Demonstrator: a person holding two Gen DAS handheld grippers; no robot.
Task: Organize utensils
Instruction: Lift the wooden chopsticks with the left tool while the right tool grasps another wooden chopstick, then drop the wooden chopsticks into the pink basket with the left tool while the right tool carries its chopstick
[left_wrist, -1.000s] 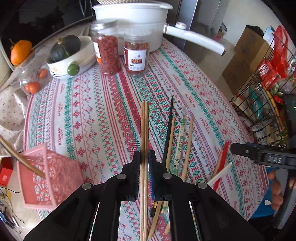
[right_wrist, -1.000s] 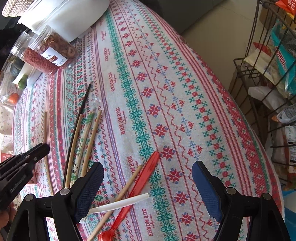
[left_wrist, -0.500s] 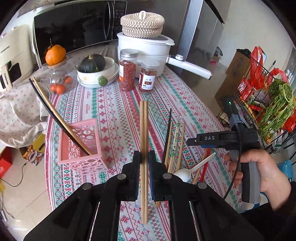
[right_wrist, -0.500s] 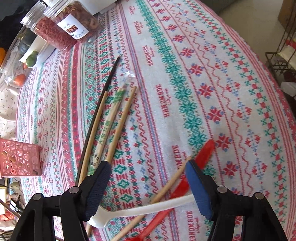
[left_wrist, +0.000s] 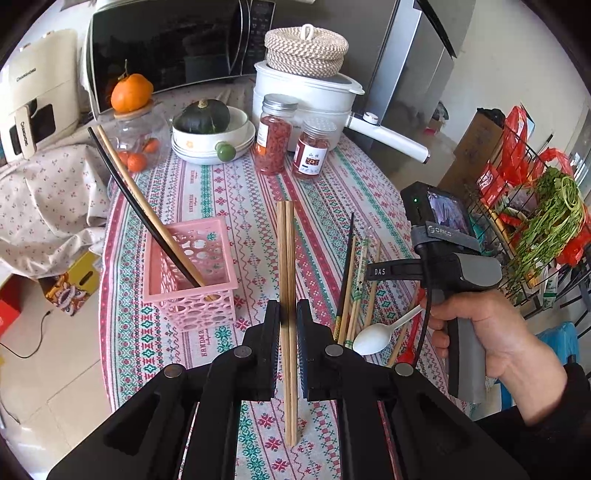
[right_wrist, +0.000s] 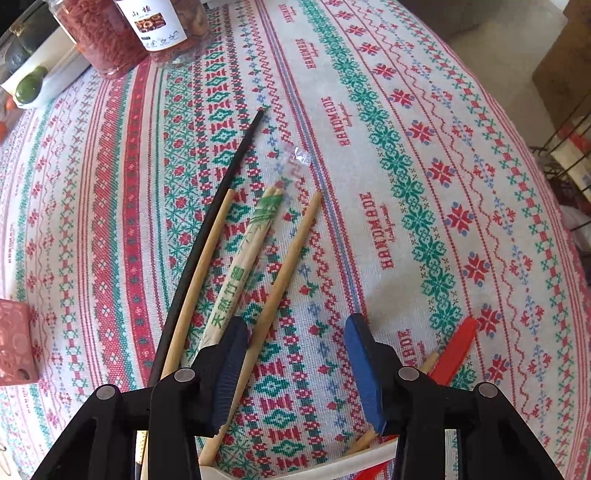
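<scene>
Pair of wooden chopsticks (left_wrist: 287, 280), pinched in left gripper (left_wrist: 287, 332) w/ pink basket (left_wrist: 192, 273) at 10 o'clock, likely awaits drop-in, as right gripper (right_wrist: 295, 365) closes, unpressed, round a tan chopstick (right_wrist: 284, 273) on tablecloth (right_wrist: 406, 147).

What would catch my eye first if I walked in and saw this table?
Probably the pair of wooden chopsticks clamped upright in the left gripper, dead centre over the busy red-and-green tablecloth. Left of it, a pink basket already holds two long chopsticks leaning out. To the right, loose chopsticks lie fanned on the cloth, where the right gripper is closing with one bamboo chopstick between its jaws.
</scene>
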